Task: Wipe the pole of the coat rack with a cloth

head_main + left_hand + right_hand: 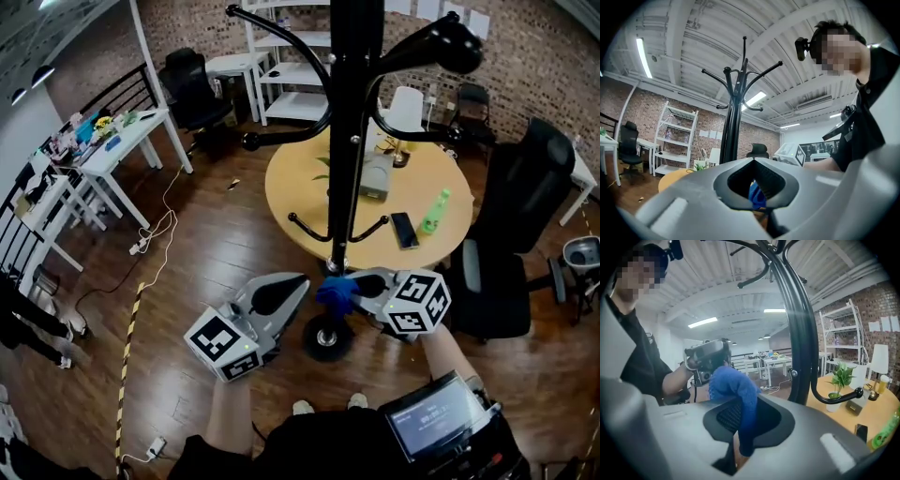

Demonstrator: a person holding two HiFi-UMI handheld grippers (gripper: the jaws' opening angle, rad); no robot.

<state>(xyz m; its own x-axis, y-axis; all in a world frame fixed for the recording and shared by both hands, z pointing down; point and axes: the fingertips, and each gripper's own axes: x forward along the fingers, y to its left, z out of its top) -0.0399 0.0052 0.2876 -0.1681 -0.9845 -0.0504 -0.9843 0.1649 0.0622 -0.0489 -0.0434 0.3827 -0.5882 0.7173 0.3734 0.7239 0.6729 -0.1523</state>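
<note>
Cloth [335,295], blue, pinched in right gripper [362,284] jaws, low beside pole [352,141] near base; contact unclear. Left gripper [300,283] jaws pressed together, empty. Risks: thin pinch, cloth may drag out on stroke; hard push may rock rack toward table [291,187].

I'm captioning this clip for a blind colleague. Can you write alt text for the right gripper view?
The right gripper is shut on a blue cloth, with the black coat rack pole rising just to its right. Behind the cloth a person holds the left gripper; a round yellow table with a potted plant sits at far right.
</note>
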